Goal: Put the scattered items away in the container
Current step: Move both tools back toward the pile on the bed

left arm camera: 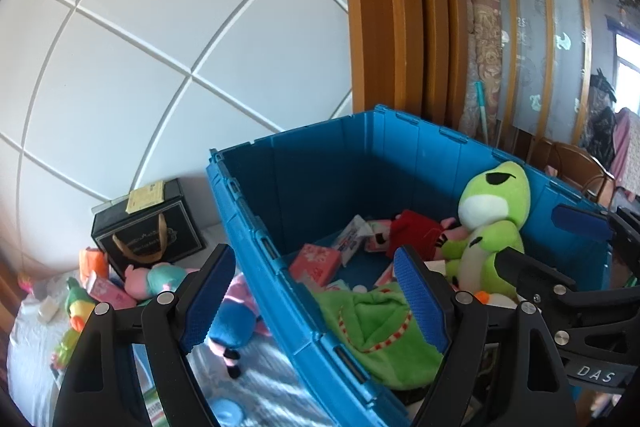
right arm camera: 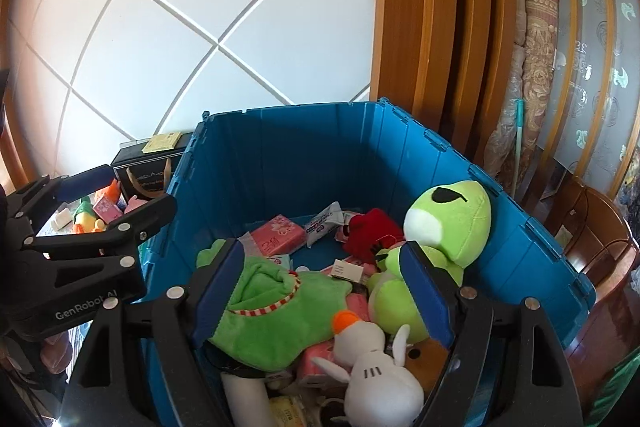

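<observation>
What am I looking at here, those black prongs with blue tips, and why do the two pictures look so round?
There is no robot here: a person carries a hand-held gripper in each hand, each with a wide-angle camera looking along its two fingers, which bends the pictures. One picture comes from the left hand-held gripper, the other from the right hand-held gripper. Both stand open and hold nothing. Below them is a blue crate already holding a green frog plush, a green plush cloth, a white plush and pink packets. Outside it, on the left, a pig plush, a black gift bag and small toys still lie scattered.
</observation>
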### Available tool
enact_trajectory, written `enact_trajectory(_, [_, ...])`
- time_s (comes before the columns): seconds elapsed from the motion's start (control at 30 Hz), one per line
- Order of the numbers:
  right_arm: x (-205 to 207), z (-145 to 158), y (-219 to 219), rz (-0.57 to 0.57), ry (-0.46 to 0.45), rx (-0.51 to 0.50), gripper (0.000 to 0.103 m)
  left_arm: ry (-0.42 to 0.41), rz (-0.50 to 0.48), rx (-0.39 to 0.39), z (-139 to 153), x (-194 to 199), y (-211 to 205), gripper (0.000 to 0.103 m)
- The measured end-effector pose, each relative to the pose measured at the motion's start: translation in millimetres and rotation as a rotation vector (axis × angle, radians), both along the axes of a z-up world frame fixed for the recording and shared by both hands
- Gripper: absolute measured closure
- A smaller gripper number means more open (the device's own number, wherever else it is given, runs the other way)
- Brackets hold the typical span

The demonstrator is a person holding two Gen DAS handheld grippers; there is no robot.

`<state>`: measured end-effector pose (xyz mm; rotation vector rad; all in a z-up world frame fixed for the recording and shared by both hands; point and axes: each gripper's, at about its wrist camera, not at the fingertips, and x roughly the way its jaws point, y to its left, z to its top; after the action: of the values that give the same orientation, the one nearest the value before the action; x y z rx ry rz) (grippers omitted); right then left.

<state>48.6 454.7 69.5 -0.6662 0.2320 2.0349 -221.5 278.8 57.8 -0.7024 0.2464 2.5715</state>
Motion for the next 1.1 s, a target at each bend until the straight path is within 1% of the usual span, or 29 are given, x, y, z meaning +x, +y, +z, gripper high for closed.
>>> enact_trajectory(0.13, [-23.9, 3.2, -17.4, 0.036, -0.016, 0.011, 0.023, 0.007, 0.034, 0.015, 3.6, 3.5, -29.2, 0.021])
enact_trajectory(0.27, [-52.7, 9.2, -39.7, 0.078, -0.032, 0.032, 0.023, 0.021, 0.078, 0.038, 9.0, 6.6, -68.1, 0.021])
enact_trajectory(0.5, [-120.3, 19.0, -88.7, 0.176, -0.057, 0.078, 0.023, 0.054, 0.172, 0.082, 21.8, 10.7, -153.1, 0.020])
enact_trajectory(0.63, [-164.0, 12.2, -115.8, 0.238, -0.061, 0.073, 0.023, 0.056, 0.239, 0.091, 20.2, 10.2, -206.5, 0.020])
enact_trajectory(0.77, [-207.2, -4.2, -138.9, 0.295, -0.063, 0.043, 0.023, 0.037, 0.301, 0.084, 12.2, 8.8, -257.9, 0.020])
enact_trajectory(0.9, [-246.4, -30.8, -156.9, 0.340, -0.062, -0.005, 0.023, -0.002, 0.360, 0.068, -4.5, 7.8, -305.3, 0.019])
enact_trajectory(1.0, [-274.9, -59.6, -164.0, 0.363, -0.065, -0.070, 0.023, -0.049, 0.402, 0.049, -26.8, 4.0, -335.5, 0.019])
enact_trajectory(1.1, [-299.6, -96.4, -168.0, 0.389, -0.083, -0.151, 0.023, -0.112, 0.431, 0.017, -59.1, -6.3, -359.2, 0.019])
